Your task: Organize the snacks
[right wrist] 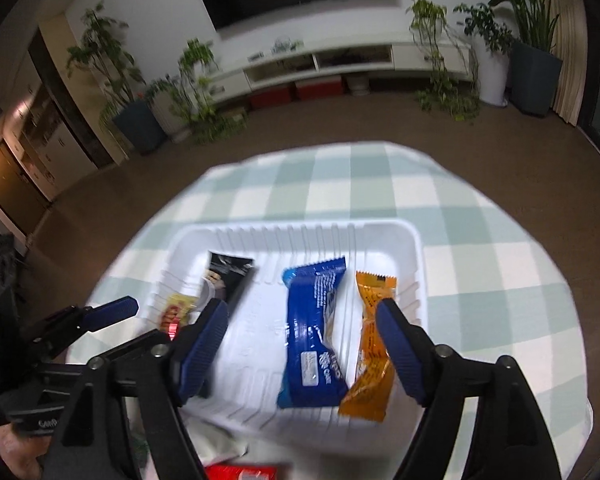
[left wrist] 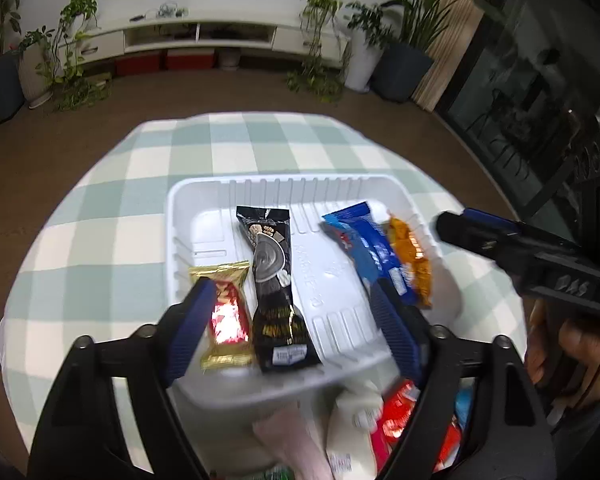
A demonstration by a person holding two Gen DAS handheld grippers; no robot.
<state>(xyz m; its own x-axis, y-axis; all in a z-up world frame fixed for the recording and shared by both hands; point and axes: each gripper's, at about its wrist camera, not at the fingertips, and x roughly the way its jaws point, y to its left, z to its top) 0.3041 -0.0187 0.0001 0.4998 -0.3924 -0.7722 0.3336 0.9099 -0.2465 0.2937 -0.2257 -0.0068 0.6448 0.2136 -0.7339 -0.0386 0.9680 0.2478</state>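
Now, line by line:
Left tongs (left wrist: 292,320): my jaws stand wide apart and hold nothing; they hang above the near end of the tray.
Right tongs (right wrist: 302,346): also spread wide and empty, over the tray's right half.
Tray (left wrist: 300,186): white, ribbed plastic, on the checked tablecloth (left wrist: 100,220); I judge it light and easy to shove.
In the tray: gold-and-red bar (left wrist: 226,312), black packet (left wrist: 274,280), blue packet (right wrist: 314,336), orange packet (right wrist: 370,344), lying side by side.
Still loose: a red packet (left wrist: 396,416) and a white one (left wrist: 352,412) near me, outside the tray.
Handling: I judge them light, with slick crinkly film and crushable insides.
Hold: across the middle, gently; the crimped ends would likely slip.
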